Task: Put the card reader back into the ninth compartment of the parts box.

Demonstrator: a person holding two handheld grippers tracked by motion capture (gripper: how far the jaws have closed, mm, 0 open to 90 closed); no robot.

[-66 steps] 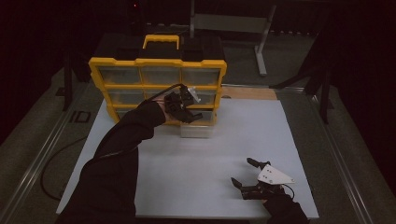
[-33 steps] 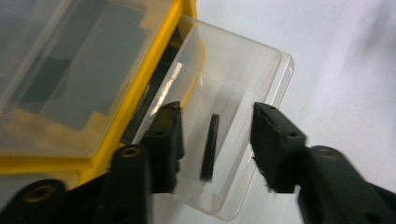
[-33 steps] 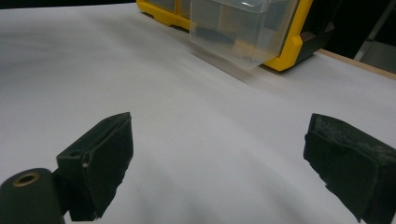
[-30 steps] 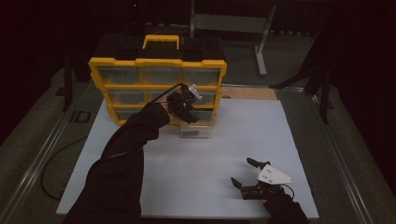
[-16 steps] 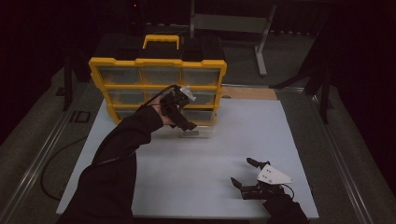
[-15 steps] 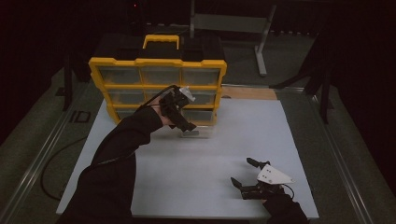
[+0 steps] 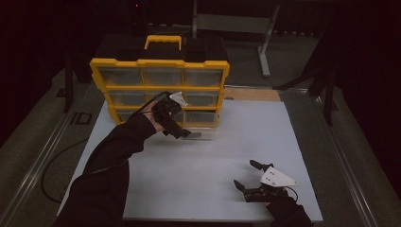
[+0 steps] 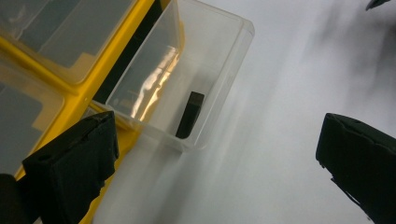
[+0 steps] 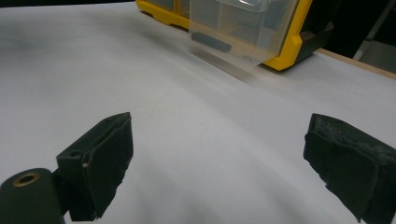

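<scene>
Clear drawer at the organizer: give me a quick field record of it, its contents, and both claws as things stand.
drawer: clear plastic drawer pulled partly out of the bottom row of the yellow organizer, over the white table
contents: one small black block against the front wall
left claw: open, jaws wide apart, just in front of the drawer, holding nothing
right claw: open, low over the table's near right part, holding nothing
other drawers: look shut in the high view
</scene>
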